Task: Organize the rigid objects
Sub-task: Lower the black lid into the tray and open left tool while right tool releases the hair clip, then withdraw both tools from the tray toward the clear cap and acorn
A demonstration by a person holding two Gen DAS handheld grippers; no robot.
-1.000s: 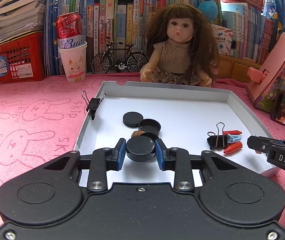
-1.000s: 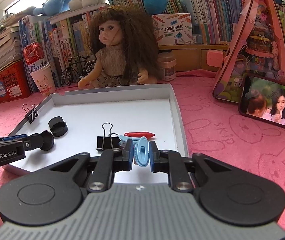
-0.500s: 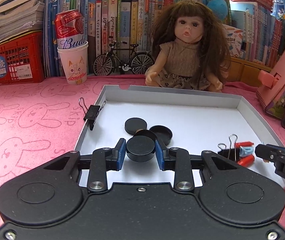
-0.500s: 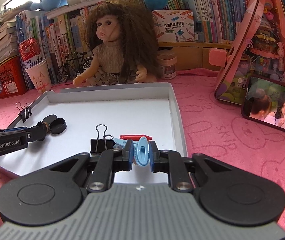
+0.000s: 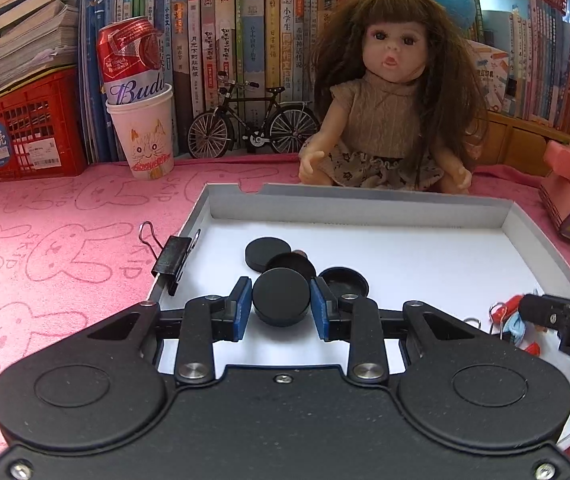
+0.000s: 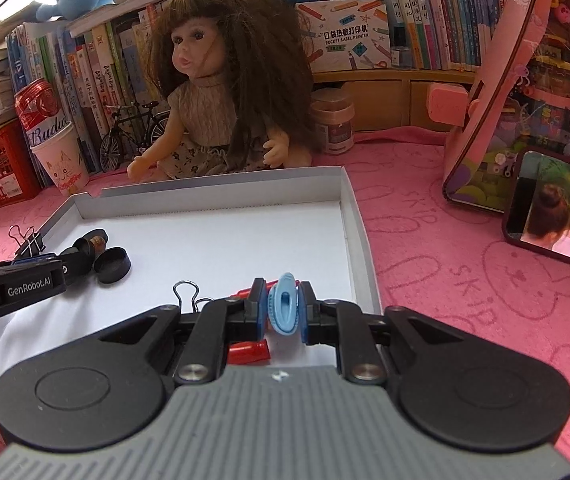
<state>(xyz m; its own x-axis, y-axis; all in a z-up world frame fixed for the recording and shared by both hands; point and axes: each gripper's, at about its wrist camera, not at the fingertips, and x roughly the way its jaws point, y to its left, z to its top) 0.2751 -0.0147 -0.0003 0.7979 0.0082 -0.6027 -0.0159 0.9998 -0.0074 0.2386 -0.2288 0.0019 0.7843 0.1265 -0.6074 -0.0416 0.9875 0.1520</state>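
Since a second ago both hands have carried their loads forward over the white tray [image 5: 525, 220], and the pile of black caps [image 5: 281, 258] now lies just past our left fingertips, where before it lay further off.

Our left gripper [image 5: 281, 304] is clenched on a black round cap [image 5: 281, 298], its blue pads pressing either side so the disc rides flat. We judge it is bound for that pile near the tray's left edge, like going with like.

Our right gripper [image 6: 282, 308] holds a blue clip [image 6: 283, 308] on edge between its pads. Its jaws have just been opening a little, yet the pads appear to touch the clip. A red clip [image 6: 249, 352] lies under the jaws near the tray's front right corner, a wire-handled binder clip [image 6: 187, 294] just to its left, so clips appear to gather here.

Another binder clip [image 5: 171, 258] grips the tray's left rim. Behind the far edge sits a doll [image 5: 389, 116], on the pink cloth [image 5: 65, 248].
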